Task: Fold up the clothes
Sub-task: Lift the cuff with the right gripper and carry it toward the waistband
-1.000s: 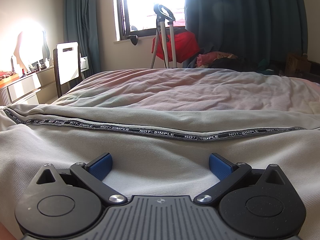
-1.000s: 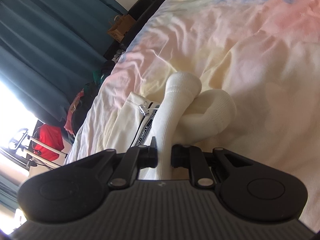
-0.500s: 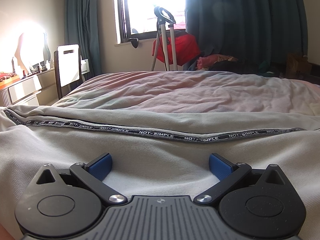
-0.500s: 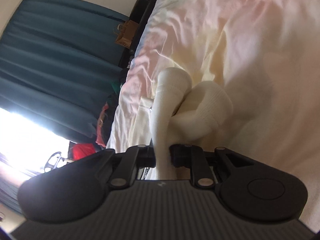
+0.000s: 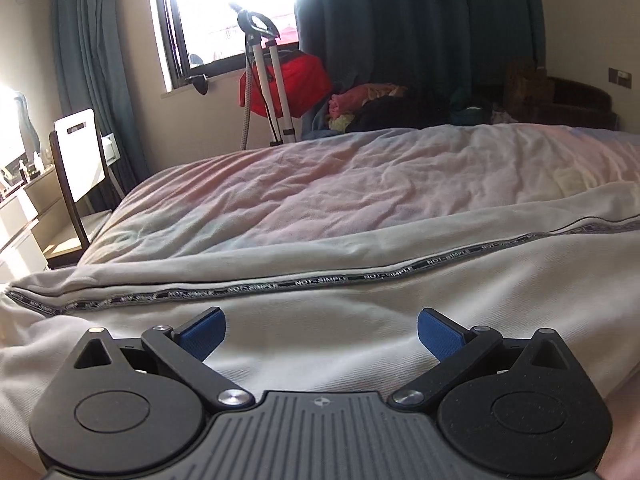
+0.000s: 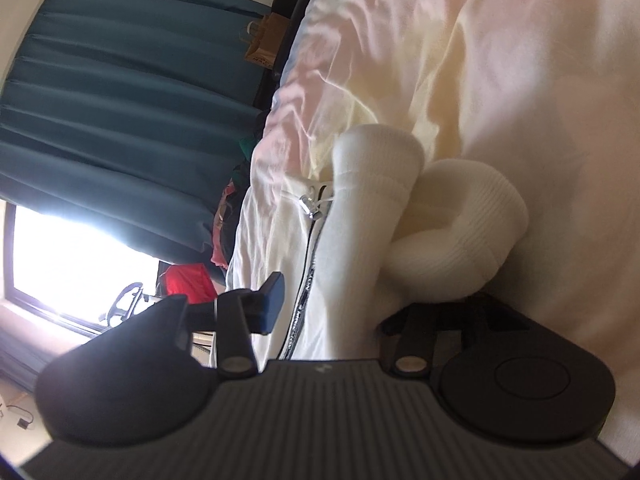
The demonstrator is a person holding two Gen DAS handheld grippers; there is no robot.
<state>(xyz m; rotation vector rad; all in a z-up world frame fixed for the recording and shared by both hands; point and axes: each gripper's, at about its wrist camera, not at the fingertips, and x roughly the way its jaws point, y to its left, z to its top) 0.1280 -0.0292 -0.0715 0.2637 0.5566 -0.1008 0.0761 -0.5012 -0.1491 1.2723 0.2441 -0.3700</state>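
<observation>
Daylight floods through the window [image 5: 224, 12] at the far side of the bedroom, with dark teal curtains [image 5: 416, 24] beside it and a red bag [image 5: 298, 80] on the floor below. A chair [image 5: 78, 156] stands at the left of the bed [image 5: 360, 184], whose pastel cover is rumpled. Loose clothes lie heaped against the far wall [image 5: 368, 100].

Across the near part of the bed lies the pale grey garment [image 5: 320, 320] I am working on, with a black tape stripe [image 5: 320, 282] printed NOT-SIMPLE running across it from left to right. My left gripper [image 5: 320, 334] sits low over this cloth with its blue pads [image 5: 202, 330] spread wide and nothing between them.

In the right wrist view, the camera is rolled on its side, so the bed fills the right of the picture and the curtains the left. My right gripper [image 6: 372, 300] is parted wide: one blue pad [image 6: 270, 300] stands clear on the left, while the other finger is hidden behind white cloth. A pair of white ribbed socks [image 6: 420, 216], one looped round the other, lies between the fingers and just ahead of them, resting on the grey garment's end beside its drawstring tips [image 6: 310, 204]. I grip nothing; whether the hidden finger touches the socks I cannot tell.
</observation>
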